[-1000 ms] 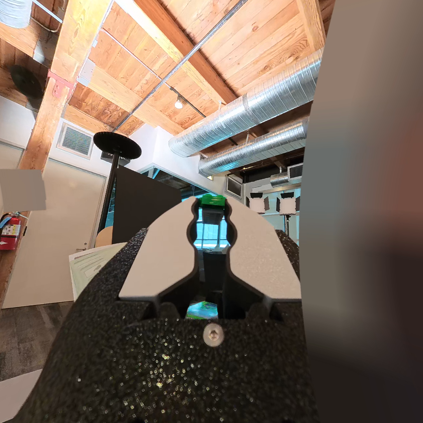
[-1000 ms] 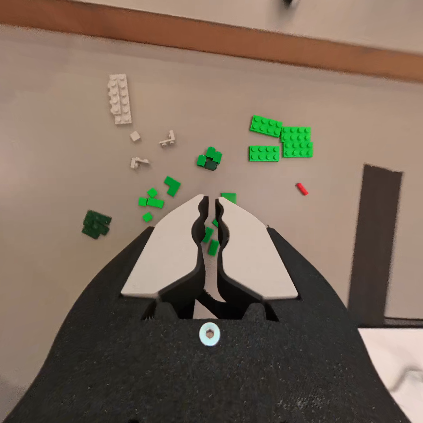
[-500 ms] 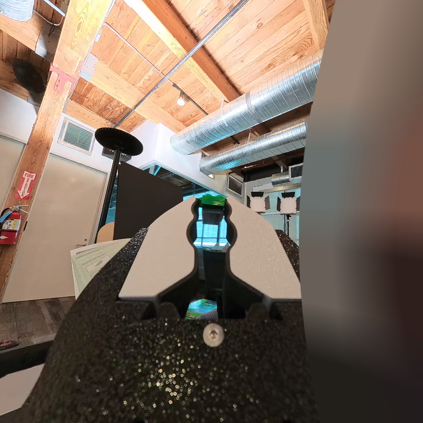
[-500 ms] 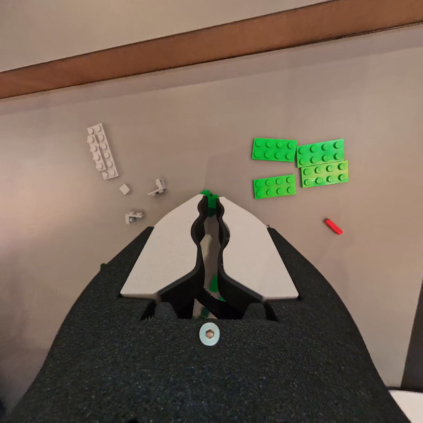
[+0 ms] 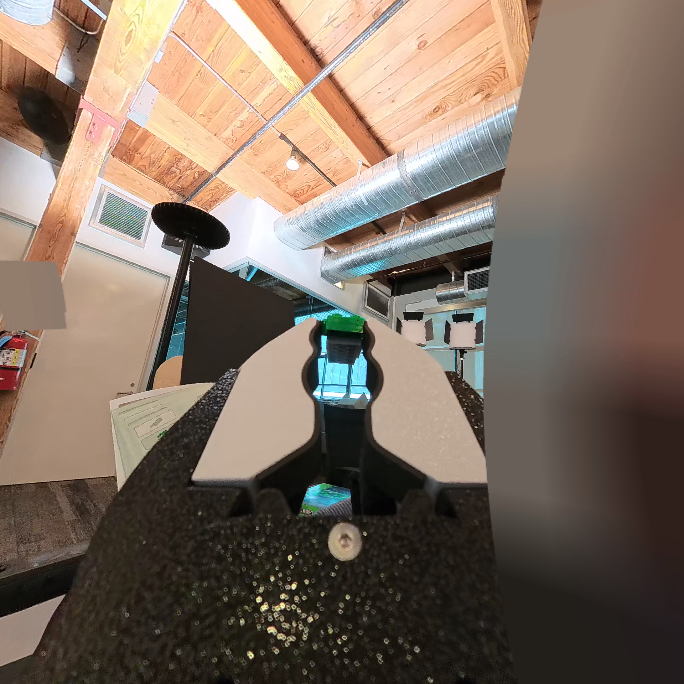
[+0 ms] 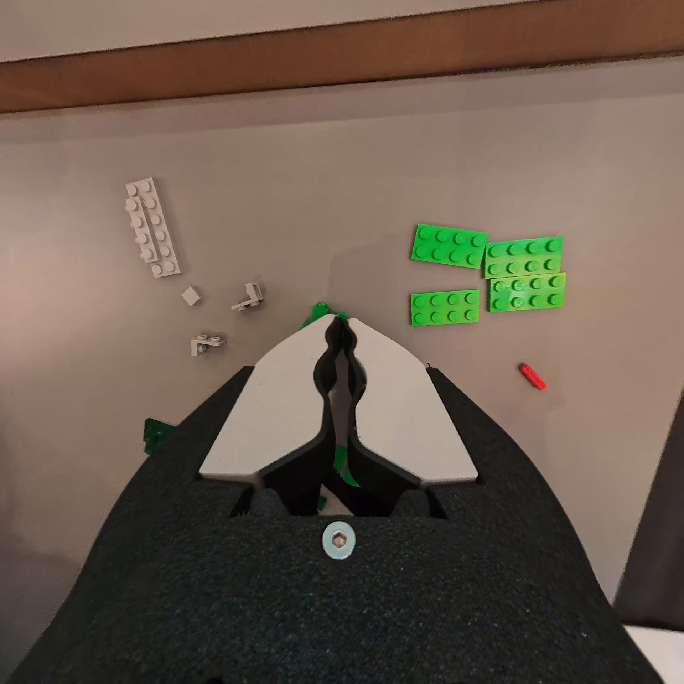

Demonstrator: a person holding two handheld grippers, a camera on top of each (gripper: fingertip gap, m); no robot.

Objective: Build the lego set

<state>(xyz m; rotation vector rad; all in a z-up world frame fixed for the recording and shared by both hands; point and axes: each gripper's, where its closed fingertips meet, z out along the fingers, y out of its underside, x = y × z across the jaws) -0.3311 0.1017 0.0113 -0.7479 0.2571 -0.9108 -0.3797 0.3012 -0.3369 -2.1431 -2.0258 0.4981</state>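
Observation:
In the left wrist view my left gripper (image 5: 342,325) points up toward the ceiling. It is shut on a small brick assembly (image 5: 342,335), bright green above grey, held at the fingertips. In the right wrist view my right gripper (image 6: 338,321) is low over the grey table (image 6: 333,177). Its tips are closed on a small green brick cluster (image 6: 316,309), which is mostly hidden behind the fingers. Several bright green 2x4 plates (image 6: 448,246) lie to the right, and a long grey plate (image 6: 153,225) lies to the left.
Small grey pieces (image 6: 250,296) and a grey bracket (image 6: 207,342) lie left of the tips. A red pin (image 6: 532,376) lies to the right, and a dark green cluster (image 6: 153,433) at the left. A brown wooden edge (image 6: 333,63) bounds the table. A paper instruction sheet (image 5: 148,418) stands at the left. Some 40 cm of space lies between my two pairs of fingers. The long grey plate (image 6: 153,225) is about 11 cm from my right fingertips and 35 cm from my left.
My right gripper has moved forward and down to the green cluster, and its tips have closed. My left gripper stays nearly still, holding its assembly up.

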